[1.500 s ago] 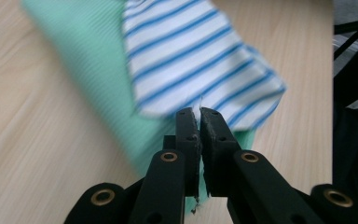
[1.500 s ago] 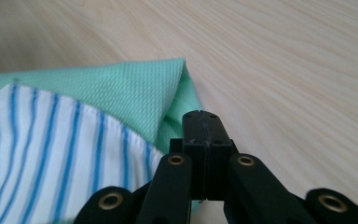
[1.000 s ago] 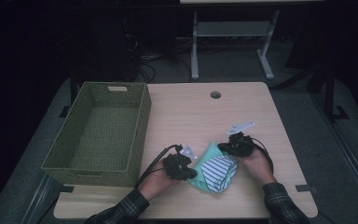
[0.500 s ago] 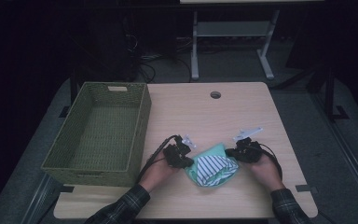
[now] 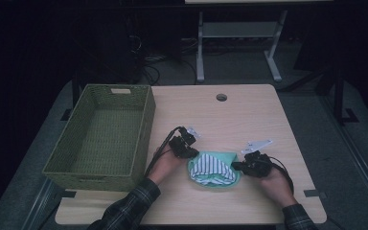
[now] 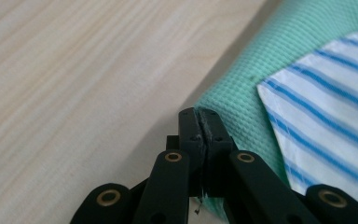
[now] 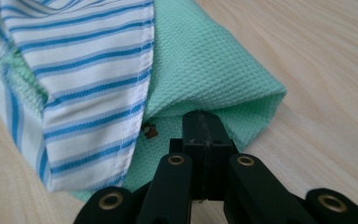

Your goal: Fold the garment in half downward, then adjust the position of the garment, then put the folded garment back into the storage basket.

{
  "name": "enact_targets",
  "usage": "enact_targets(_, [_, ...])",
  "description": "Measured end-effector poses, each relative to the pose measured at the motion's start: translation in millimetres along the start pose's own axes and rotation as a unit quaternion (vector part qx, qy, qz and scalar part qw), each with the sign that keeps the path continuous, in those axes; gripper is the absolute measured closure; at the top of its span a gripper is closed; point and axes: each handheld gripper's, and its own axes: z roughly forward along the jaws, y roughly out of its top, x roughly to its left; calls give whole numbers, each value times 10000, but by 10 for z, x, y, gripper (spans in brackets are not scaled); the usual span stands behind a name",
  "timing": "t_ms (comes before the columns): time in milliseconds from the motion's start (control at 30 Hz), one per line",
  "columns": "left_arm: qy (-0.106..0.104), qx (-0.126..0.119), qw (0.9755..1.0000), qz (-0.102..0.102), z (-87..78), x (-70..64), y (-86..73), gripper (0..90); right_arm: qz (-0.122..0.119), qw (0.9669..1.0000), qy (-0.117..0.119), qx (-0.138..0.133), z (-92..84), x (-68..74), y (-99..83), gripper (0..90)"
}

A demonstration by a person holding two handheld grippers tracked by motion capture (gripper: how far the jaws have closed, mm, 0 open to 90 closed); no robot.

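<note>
Here, in the high view, you hold two grippers over one wooden table (image 5: 249, 120). There is one garment bundle, low and right of centre: a mint-green knit cloth (image 5: 214, 157) with a blue-and-white striped fabric (image 5: 212, 168) lying on top of it. There is one green woven basket (image 5: 143, 125) at the left of the frame; nothing lies inside it.

Your left gripper (image 5: 188, 152) touches the bundle's left edge. In the left gripper view its jaws are pressed together on the green cloth's edge. Your right gripper (image 5: 236, 166) meets the bundle's right edge. In the right gripper view its jaws are closed against each other on a fold of the green cloth.
</note>
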Motion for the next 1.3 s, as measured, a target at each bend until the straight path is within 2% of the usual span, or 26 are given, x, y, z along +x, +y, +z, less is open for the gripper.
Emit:
enact_targets(133, [-56, -36, 10000, -5, -42, 19, -4, 894, 11, 9999, -43, -91, -68, -5, 13, 896])
enact_targets(300, [-150, -220, 9996, -80, -139, -6, -20, 897, 2, 9995, -141, -265, -143, -53, 66, 896])
enact_targets(367, [-215, -342, 9991, -99, -219, -28, -37, 897, 45, 9989, -215, -409, -195, -110, 134, 896])
enact_targets(433, [-276, -419, 9987, -72, -301, -51, -57, 897, 65, 9987, -230, -442, -206, -130, 158, 896])
enact_targets(533, [-383, -584, 9975, -65, -414, -121, -96, 897, 61, 9980, -258, -577, -206, -191, 237, 897])
enact_targets(567, [-454, -668, 9967, -50, -470, -183, -122, 897, 60, 9979, -266, -585, -174, -220, 287, 896])
enact_targets(600, [-454, -668, 9967, -50, -470, -183, -122, 897, 46, 9979, -262, -593, -156, -235, 305, 896])
enact_targets(633, [-581, -718, 9957, 40, -529, -243, -153, 897, 69, 9980, -250, -583, -128, -251, 334, 897])
enact_targets(667, [-581, -718, 9957, 40, -529, -243, -153, 897, 69, 9980, -250, -583, -128, -251, 334, 897])
enact_targets(733, [-751, -804, 9939, 25, -552, -323, -179, 897, 97, 9980, -207, -585, -72, -269, 378, 896])
enact_targets(767, [-926, -818, 9923, 108, -551, -428, -206, 897, 98, 9983, -185, -536, -10, -277, 413, 896])
enact_targets(833, [-991, -808, 9917, 147, -546, -480, -212, 897, 100, 9985, -173, -504, 22, -280, 426, 896])
enact_targets(1000, [-1284, -685, 9883, 455, -455, -770, -221, 897, 118, 9990, -171, -386, 151, -307, 424, 896])
enact_targets(1133, [-1338, -536, 9883, 496, -357, -840, -224, 897, 133, 9991, -175, -357, 157, -327, 402, 897])
enact_targets(1300, [-1349, -328, 9890, 520, -218, -860, -238, 897, 161, 9992, -129, -337, 162, -340, 373, 896])
